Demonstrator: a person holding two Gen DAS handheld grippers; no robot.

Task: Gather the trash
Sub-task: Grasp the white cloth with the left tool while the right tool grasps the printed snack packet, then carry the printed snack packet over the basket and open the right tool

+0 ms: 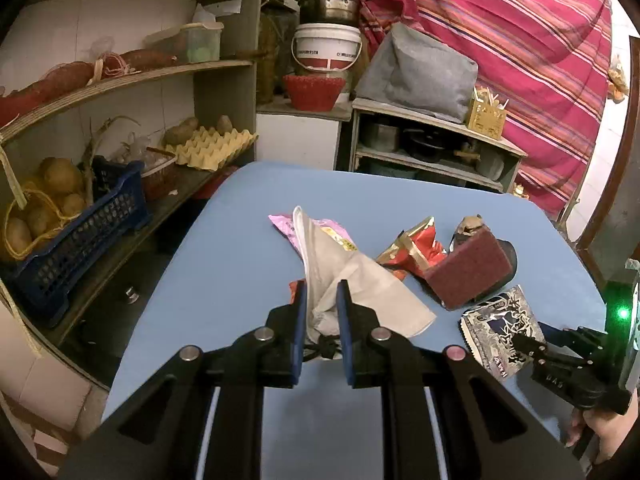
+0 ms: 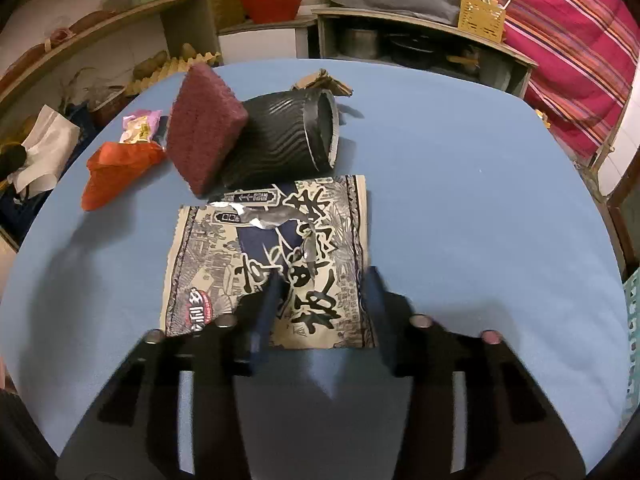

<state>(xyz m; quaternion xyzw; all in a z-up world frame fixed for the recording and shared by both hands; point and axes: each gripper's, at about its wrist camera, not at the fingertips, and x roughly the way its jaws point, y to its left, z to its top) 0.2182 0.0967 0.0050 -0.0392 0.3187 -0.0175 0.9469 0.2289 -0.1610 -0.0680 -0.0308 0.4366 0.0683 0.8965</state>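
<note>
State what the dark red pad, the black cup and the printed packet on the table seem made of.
Scouring pad: coarse abrasive fibre, matte and fuzzy. Black cup: probably embossed paper, with wavy ribs. Snack packet: likely foil-lined plastic film, silver showing at its tear.

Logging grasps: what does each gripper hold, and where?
Left gripper pinches the white bag at its bunched end. Right gripper is open over the printed wrapper.

I see dim, warm indoor light, soft shadows on the blue table (image 2: 480,208), strong fisheye bending with black corners, and motion blur smearing the right gripper (image 2: 324,280).
</note>
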